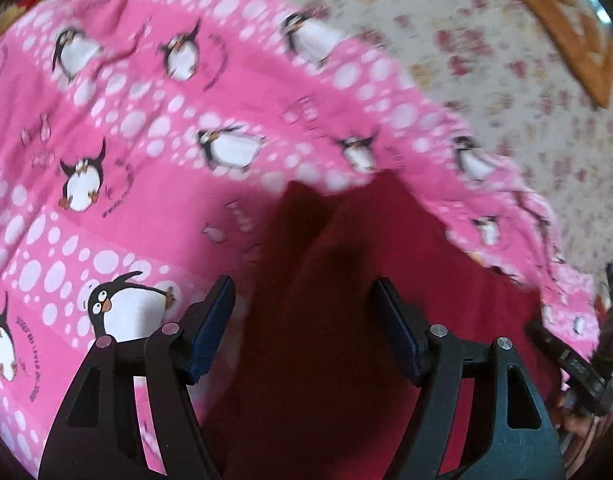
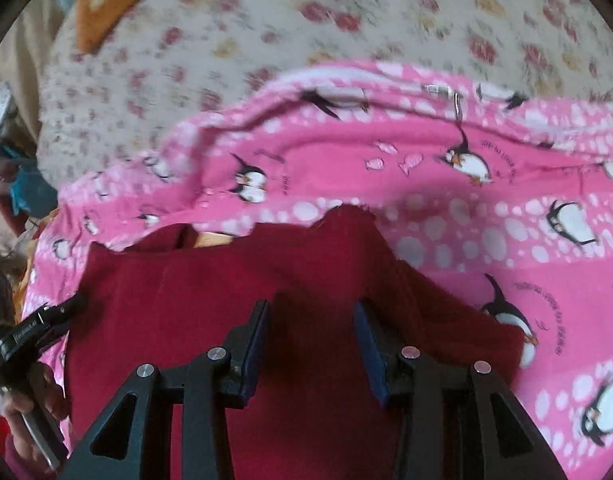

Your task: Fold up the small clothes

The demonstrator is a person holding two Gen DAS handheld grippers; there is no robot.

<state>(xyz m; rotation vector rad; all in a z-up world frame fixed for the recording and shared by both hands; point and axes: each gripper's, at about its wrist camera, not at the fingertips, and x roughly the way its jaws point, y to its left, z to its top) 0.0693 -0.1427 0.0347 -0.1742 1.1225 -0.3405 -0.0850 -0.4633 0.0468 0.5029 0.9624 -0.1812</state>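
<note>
The dark red garment [image 2: 210, 292] lies on a pink penguin-print blanket [image 1: 118, 128], beneath both grippers. The left gripper [image 1: 302, 324] fingers stand wide apart, empty. The right gripper [image 2: 312, 344] fingers are parted too, gripping nothing.

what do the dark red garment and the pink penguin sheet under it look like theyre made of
Dark red garment: soft matte knit or fleece, probably; it drapes in rounded folds with no shine. Pink penguin sheet: thin printed woven cloth, perhaps cotton; flat print, fine wrinkles, matte. Blur hides the weave on both.
</note>
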